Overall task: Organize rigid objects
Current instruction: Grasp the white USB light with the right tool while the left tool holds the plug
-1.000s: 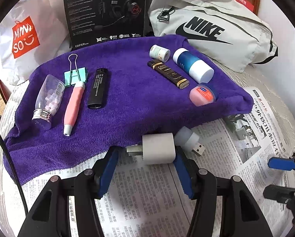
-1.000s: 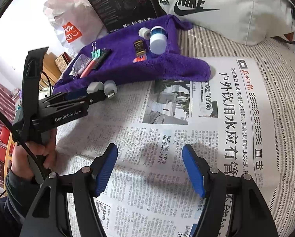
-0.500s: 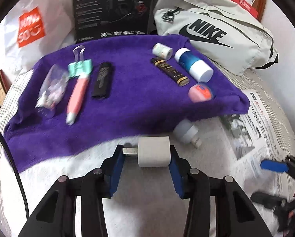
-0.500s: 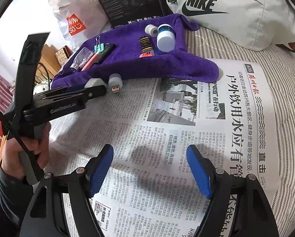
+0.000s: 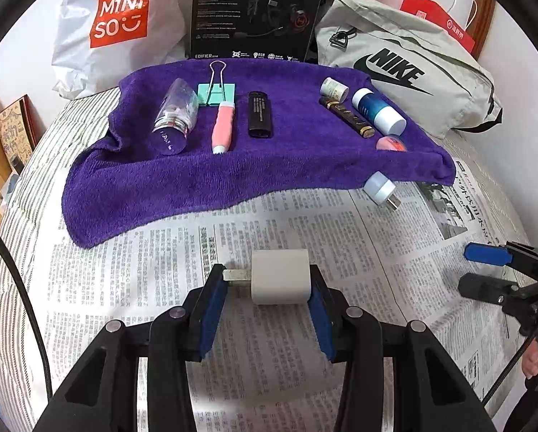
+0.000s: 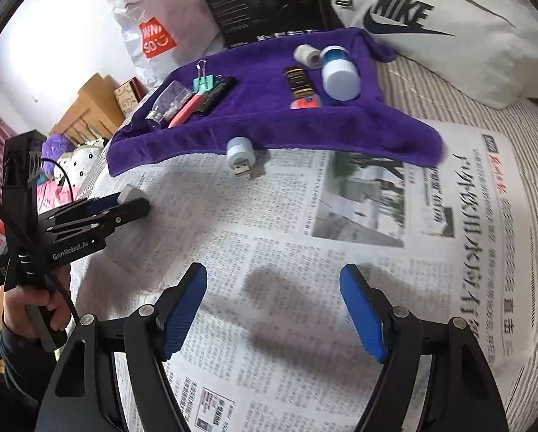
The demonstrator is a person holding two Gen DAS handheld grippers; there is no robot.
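My left gripper (image 5: 267, 280) is shut on a white wall charger (image 5: 279, 276), prongs pointing left, held over the newspaper (image 5: 304, 230). The same charger (image 6: 127, 192) shows at the left gripper (image 6: 132, 199) tip in the right wrist view. A small white USB plug (image 5: 379, 188) (image 6: 239, 154) lies on the paper by the purple towel's (image 5: 286, 165) front edge. On the towel lie a clear bottle (image 5: 175, 117), a pink pen (image 5: 222, 127), a green binder clip (image 5: 216, 90), a black lighter (image 5: 260, 114), a dark tube (image 5: 346, 116), a blue bottle (image 5: 376, 109) and others. My right gripper (image 6: 273, 311) stands open over the paper, nothing between its fingers.
A white Nike bag (image 5: 405, 72), a black headset box (image 5: 258, 10) and a white Miniso bag (image 5: 117, 21) stand behind the towel. The newspaper (image 6: 340, 252) covers the striped bedding (image 6: 484, 115). A person's hand (image 6: 31, 306) grips the left tool's handle. Wooden furniture (image 6: 85, 115) is at the left.
My left gripper closed on the charger and drew it back from the towel's edge over the newspaper. The right gripper's jaws widened a little and it shifted slightly.
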